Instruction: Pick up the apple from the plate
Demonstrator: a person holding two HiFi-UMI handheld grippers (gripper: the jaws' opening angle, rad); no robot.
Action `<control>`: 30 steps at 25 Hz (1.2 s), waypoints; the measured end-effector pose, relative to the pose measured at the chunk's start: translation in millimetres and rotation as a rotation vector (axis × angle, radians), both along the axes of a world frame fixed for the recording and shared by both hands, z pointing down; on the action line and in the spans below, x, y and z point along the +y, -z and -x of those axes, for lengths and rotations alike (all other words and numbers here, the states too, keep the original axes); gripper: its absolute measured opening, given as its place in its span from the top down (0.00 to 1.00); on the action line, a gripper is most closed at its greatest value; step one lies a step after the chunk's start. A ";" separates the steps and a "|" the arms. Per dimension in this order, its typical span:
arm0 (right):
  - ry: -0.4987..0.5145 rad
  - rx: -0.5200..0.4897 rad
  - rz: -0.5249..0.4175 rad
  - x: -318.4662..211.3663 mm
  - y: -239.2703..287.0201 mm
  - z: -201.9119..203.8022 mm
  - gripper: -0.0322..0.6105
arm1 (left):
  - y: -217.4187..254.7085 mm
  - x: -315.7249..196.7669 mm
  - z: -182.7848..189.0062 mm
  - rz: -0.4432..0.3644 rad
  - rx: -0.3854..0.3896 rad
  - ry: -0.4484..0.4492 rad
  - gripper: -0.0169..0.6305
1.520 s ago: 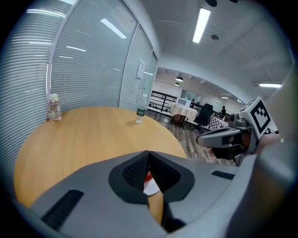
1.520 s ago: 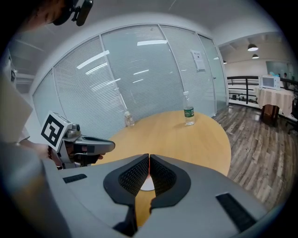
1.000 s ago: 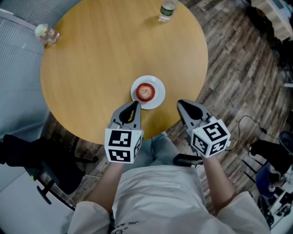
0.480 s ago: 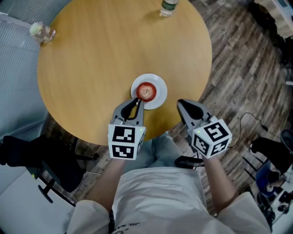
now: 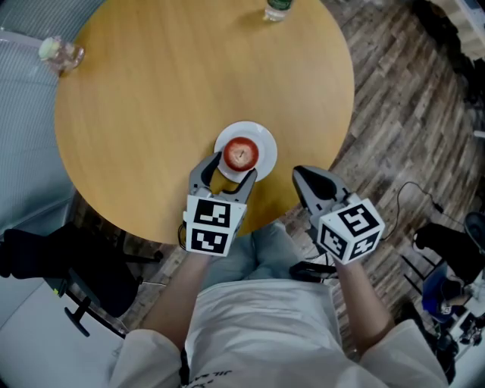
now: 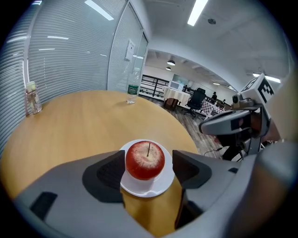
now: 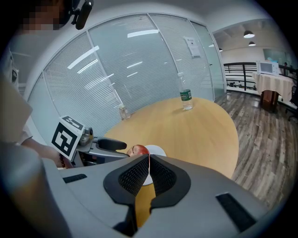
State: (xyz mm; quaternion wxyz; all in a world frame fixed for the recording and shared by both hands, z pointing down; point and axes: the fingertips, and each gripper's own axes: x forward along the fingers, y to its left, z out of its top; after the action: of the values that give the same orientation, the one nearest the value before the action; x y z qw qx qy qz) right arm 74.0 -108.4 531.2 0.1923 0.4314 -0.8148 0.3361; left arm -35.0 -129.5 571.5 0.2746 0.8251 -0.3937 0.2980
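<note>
A red apple (image 5: 242,154) sits on a small white plate (image 5: 263,137) near the front edge of the round wooden table (image 5: 151,106). My left gripper (image 5: 229,171) is at the plate's near side with its jaws opening. In the left gripper view the apple (image 6: 145,160) stands on the plate (image 6: 156,187) between the two pads of the left gripper (image 6: 145,171), and neither pad presses on it. My right gripper (image 5: 304,173) hovers off the table's edge to the right of the plate. Its jaws are shut on nothing (image 7: 148,163).
A water bottle (image 5: 276,10) stands at the table's far edge and a small glass jar (image 5: 58,51) at the far left. A black chair (image 5: 53,265) is below the table's left side. Wooden floor (image 5: 409,114) lies to the right.
My left gripper has moved forward and down to the plate and its jaws have gone from shut to wide apart around the apple. The right gripper has hardly moved.
</note>
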 end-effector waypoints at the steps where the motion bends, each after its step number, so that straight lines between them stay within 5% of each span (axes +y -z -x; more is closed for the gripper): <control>1: -0.001 -0.001 0.003 -0.4 -1.0 0.0 0.90 | -3.4 -1.6 -0.5 0.001 -0.005 -0.002 0.47; 8: -0.011 -0.002 0.020 -2.7 -6.6 -1.1 0.90 | -29.2 -8.3 -2.9 0.005 -0.045 -0.006 0.35; 30: -0.033 -0.002 0.042 -3.0 -10.6 -9.3 0.90 | -52.9 -14.5 -16.4 0.052 -0.083 -0.040 0.36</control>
State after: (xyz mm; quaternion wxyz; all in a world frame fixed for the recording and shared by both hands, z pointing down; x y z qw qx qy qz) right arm 83.3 -111.4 541.7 0.1950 0.4404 -0.8004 0.3569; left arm -18.6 -144.0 624.4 0.2735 0.8124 -0.3802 0.3474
